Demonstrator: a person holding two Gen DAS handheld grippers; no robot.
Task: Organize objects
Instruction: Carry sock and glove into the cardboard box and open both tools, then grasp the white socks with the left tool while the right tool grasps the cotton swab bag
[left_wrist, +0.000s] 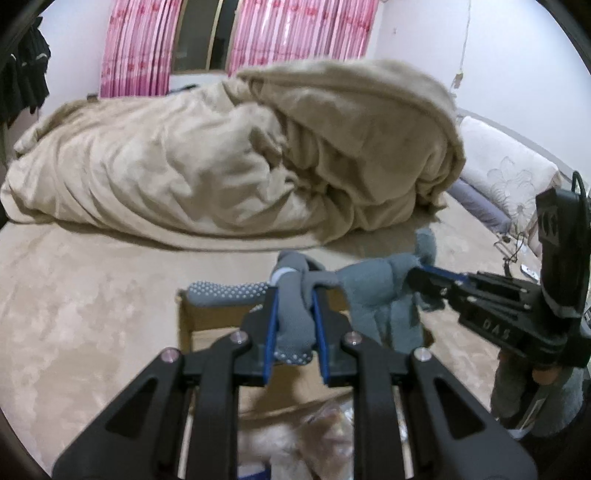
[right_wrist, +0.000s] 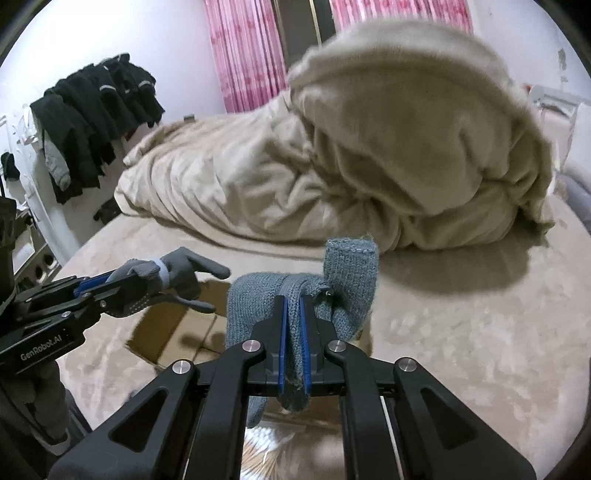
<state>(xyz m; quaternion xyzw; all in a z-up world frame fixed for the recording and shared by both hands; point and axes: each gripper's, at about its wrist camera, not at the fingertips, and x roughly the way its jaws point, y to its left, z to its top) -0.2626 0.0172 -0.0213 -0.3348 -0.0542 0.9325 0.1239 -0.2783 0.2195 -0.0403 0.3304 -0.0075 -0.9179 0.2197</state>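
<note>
My left gripper (left_wrist: 294, 295) is shut on a grey glove with white grip dots (left_wrist: 291, 325), held above an open cardboard box (left_wrist: 207, 325) on the bed. My right gripper (right_wrist: 293, 301) is shut on a blue-grey knitted glove (right_wrist: 255, 299), also held over the box (right_wrist: 166, 328). In the left wrist view the right gripper (left_wrist: 419, 275) comes in from the right with the knitted glove (left_wrist: 373, 291). In the right wrist view the left gripper (right_wrist: 122, 278) comes in from the left with the dotted glove (right_wrist: 177, 273).
A rumpled beige duvet (left_wrist: 229, 155) is piled at the back of the bed (left_wrist: 74, 295). Pillows (left_wrist: 506, 173) lie at the right. Dark clothes (right_wrist: 92, 118) hang at the left wall. Pink curtains (left_wrist: 288, 33) are behind. Pale items lie inside the box (left_wrist: 295, 435).
</note>
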